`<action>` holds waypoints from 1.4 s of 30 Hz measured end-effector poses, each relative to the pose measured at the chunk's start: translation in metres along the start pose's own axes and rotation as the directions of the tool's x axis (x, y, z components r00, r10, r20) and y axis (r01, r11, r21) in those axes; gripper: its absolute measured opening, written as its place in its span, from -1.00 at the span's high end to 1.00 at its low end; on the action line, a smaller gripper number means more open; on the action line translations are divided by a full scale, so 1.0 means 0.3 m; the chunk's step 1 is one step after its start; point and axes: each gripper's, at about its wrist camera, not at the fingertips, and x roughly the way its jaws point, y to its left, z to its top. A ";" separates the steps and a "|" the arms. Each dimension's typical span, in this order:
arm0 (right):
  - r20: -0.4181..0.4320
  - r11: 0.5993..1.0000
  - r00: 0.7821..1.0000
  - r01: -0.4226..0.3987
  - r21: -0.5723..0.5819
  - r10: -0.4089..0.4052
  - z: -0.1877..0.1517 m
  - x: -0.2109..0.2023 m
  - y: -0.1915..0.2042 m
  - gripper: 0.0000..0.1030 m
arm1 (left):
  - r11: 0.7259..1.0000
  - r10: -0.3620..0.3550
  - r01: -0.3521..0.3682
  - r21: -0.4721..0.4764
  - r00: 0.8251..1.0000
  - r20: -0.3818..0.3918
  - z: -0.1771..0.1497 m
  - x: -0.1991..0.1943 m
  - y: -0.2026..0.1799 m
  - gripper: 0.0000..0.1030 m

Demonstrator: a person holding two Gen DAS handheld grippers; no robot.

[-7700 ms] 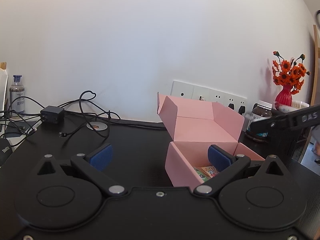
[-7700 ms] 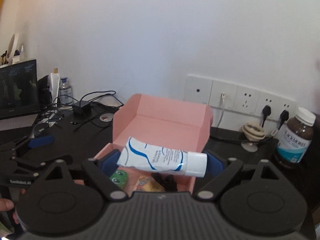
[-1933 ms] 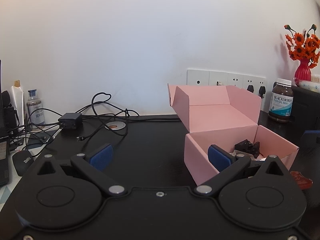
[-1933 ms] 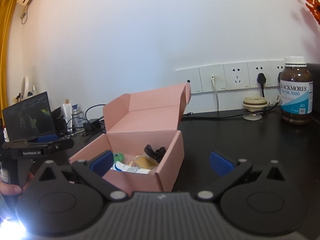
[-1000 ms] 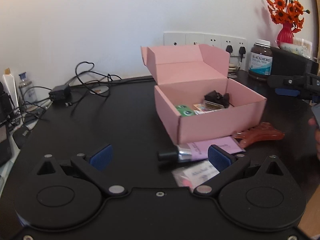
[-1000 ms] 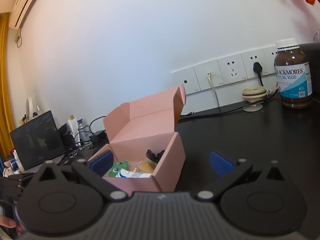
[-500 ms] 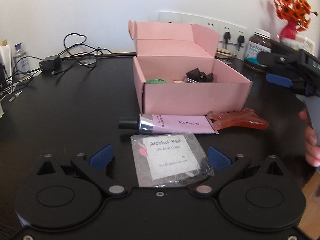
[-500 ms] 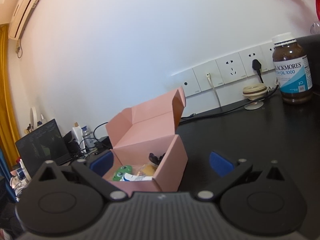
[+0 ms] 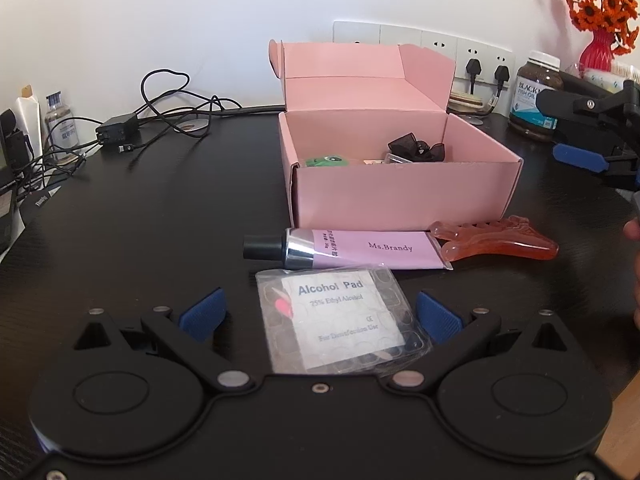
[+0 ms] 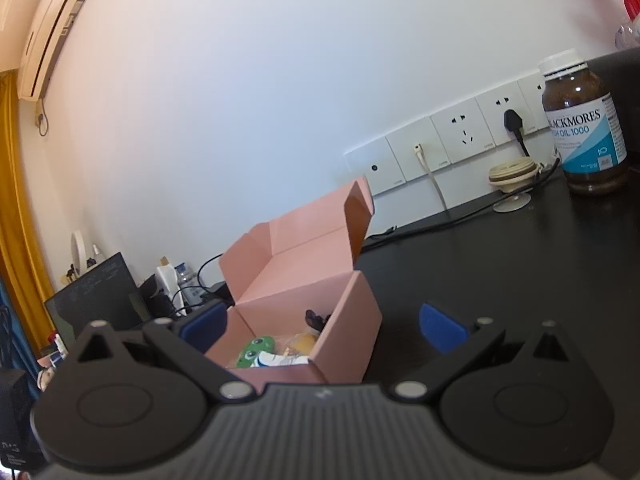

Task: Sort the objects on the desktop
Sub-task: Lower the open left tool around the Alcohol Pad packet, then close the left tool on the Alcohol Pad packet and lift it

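Left wrist view: the left gripper (image 9: 320, 314) sits low over the desk (image 9: 140, 232), fingers spread wide either side of the alcohol pad (image 9: 340, 320), probably lining up a grab. Tube (image 9: 352, 248) and comb (image 9: 496, 240) wait just in front of the box (image 9: 400, 196). Right gripper (image 10: 324, 326) is open too, empty, parked beside the box.

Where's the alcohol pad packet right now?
In the left wrist view, the packet lies flat on the desk between the left gripper's open fingers, just in front of the tube.
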 end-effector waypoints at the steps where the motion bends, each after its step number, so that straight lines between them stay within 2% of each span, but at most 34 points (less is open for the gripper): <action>1: -0.001 1.000 1.000 0.000 -0.002 0.000 0.000 0.001 0.001 -0.99 | 1.000 0.002 -0.002 0.000 1.000 0.001 0.000 0.001 -0.001 -1.00; 25: -0.001 1.000 1.000 0.008 0.013 -0.008 -0.004 0.008 -0.002 -0.99 | 0.999 -0.032 0.032 0.004 0.999 0.019 -0.011 -0.006 0.026 -0.97; 28: -0.002 1.000 1.000 0.009 0.013 -0.009 -0.003 0.009 -0.002 -0.99 | 1.000 -0.030 0.030 -0.002 0.999 0.034 -0.018 -0.017 0.036 -0.86; 30: -0.002 1.000 1.000 0.009 0.014 -0.009 -0.002 0.011 -0.003 -0.99 | 0.999 -0.032 0.033 -0.009 0.998 0.046 -0.020 -0.027 0.046 -0.50; 34: -0.004 1.000 1.000 0.010 0.018 -0.010 -0.002 0.012 -0.004 -0.99 | 0.998 -0.041 0.043 -0.038 0.998 0.056 -0.019 -0.039 0.071 -0.42; 42: -0.004 1.000 1.000 0.012 0.021 -0.012 -0.002 0.011 -0.005 -0.99 | 0.998 -0.007 0.013 -0.056 0.995 0.097 -0.037 -0.076 0.102 -0.31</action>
